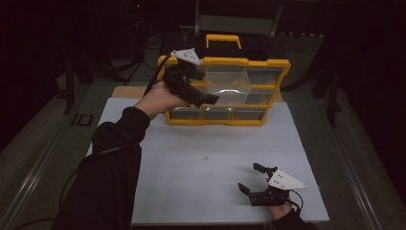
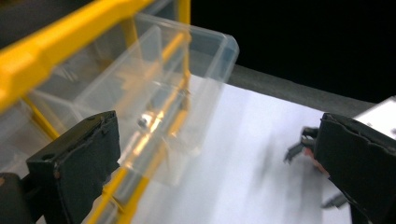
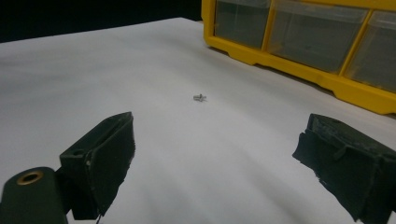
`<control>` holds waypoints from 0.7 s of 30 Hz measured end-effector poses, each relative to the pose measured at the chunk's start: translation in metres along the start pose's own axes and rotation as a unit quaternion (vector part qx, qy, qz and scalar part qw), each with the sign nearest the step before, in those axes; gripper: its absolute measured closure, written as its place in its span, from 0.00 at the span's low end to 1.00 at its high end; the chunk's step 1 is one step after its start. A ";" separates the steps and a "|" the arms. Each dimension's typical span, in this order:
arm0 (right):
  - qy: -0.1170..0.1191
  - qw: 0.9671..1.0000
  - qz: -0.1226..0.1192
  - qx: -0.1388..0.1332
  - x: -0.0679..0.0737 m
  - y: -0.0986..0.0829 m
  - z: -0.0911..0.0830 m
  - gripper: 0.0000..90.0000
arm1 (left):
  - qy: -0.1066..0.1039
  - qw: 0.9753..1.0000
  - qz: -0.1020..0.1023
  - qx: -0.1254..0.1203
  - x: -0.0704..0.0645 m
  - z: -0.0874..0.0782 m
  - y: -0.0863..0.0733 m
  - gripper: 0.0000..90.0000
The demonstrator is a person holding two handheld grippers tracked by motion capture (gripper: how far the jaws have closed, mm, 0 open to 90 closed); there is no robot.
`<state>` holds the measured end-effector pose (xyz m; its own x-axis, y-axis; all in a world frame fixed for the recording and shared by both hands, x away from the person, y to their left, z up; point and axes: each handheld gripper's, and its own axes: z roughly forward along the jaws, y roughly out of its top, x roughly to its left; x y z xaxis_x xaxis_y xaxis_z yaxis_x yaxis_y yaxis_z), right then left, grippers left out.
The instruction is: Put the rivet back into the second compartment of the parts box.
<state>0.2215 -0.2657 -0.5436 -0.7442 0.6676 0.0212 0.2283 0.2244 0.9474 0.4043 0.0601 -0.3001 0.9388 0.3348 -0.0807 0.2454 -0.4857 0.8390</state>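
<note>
Fingers of left gripper [image 1: 203, 98] spread wide around clear drawer [image 2: 154, 88], right gripper [image 1: 256, 179] likewise

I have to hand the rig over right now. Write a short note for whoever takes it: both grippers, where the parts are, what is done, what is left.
Left gripper: jaws open, up at the yellow drawer cabinet, beside a clear drawer pulled out of it. A small metal piece shows through that drawer's wall; I cannot tell what it is.
Right gripper: jaws open, empty, low over the white sheet near the front edge.
A small screw lies loose on the sheet, ahead of the right gripper.
Done: drawer opened. Left, probably: pick up the screw, drop it in, close the drawer.
</note>
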 end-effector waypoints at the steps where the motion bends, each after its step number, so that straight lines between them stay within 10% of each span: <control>1: 0.000 1.000 -0.001 -0.001 0.000 0.000 0.000 0.11 | -0.003 1.000 -0.002 0.002 -0.001 -0.001 -0.004 0.00; 21: -0.001 1.000 -0.003 0.004 0.000 -0.001 0.001 0.11 | -0.026 0.999 -0.021 0.010 -0.008 0.020 -0.080 0.00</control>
<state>0.2223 -0.2651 -0.5446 -0.7437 0.6683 0.0152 0.2295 0.2339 0.9448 0.3825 0.0799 -0.3771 0.9387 0.3135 -0.1433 0.2889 -0.4887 0.8233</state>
